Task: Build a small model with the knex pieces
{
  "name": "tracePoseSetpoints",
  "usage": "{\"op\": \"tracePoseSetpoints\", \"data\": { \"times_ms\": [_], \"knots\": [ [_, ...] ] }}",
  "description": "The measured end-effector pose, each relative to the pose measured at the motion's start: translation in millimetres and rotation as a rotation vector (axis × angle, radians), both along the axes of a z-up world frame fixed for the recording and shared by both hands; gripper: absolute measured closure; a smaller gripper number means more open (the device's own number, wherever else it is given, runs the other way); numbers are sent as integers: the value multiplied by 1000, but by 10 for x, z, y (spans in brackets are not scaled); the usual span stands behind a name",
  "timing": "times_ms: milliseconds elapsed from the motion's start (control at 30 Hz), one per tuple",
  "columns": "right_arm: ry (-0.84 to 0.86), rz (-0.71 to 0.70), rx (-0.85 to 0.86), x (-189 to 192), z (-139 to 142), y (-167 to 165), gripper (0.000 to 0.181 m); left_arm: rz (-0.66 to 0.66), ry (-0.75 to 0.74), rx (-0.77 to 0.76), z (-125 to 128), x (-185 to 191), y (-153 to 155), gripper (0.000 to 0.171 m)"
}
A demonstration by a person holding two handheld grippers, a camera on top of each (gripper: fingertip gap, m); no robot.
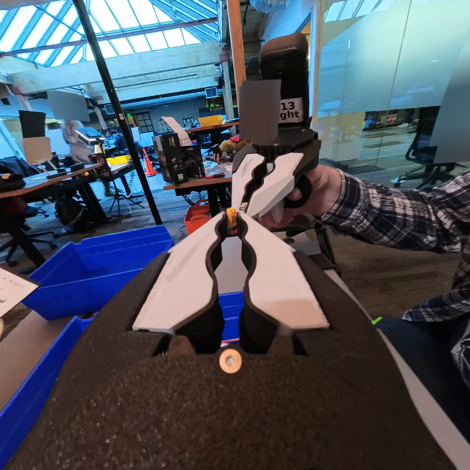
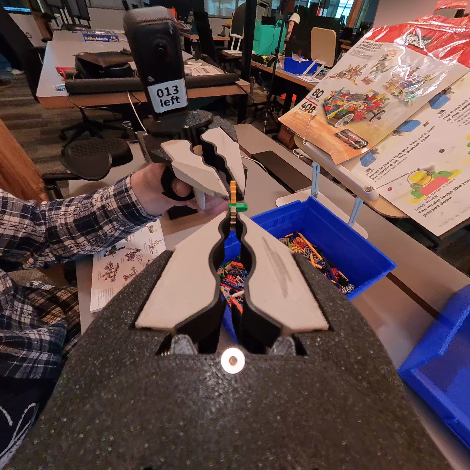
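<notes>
Left wrist view: the left gripper (image 1: 232, 221) has its jaws closed on a small orange piece (image 1: 232, 218), meeting the right gripper (image 1: 245, 207) above a blue bin (image 1: 101, 256)

Right wrist view: the right gripper (image 2: 232, 220) pinches a grey piece (image 2: 233, 216) with a green connector (image 2: 238, 207), touching the orange piece (image 2: 233, 191) above the bin of parts (image 2: 330, 229)

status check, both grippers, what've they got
Left gripper shut on orange piece. Right gripper shut on grey piece, green connector just above. Both held over blue bin of parts.
</notes>
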State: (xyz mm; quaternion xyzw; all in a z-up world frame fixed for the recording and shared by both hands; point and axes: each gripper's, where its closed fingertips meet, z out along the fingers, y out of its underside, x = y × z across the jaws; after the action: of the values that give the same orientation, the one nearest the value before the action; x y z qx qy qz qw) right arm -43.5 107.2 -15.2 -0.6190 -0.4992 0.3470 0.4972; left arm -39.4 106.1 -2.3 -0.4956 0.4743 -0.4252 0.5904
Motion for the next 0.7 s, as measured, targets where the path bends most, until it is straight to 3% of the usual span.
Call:
{"op": "tracePoseSetpoints", "data": {
  "times_ms": [167, 367, 500, 700],
  "knots": [
    [-7, 14, -6, -11, -2, -19, 179, -2, 14, 9, 2, -3, -21, 167],
    [-3, 76, -23, -35, 25, -95, 179, -115, -31, -81, 21, 22, -113, 166],
    [-5, 48, 2, -30, 50, -69, 179, -44, -1, 4, 43, 25, -91, 169],
    [39, -94, 45, -54, 121, 110, 180, 187, 24, 151, 114, 13, 100, 170]
  ]
}}
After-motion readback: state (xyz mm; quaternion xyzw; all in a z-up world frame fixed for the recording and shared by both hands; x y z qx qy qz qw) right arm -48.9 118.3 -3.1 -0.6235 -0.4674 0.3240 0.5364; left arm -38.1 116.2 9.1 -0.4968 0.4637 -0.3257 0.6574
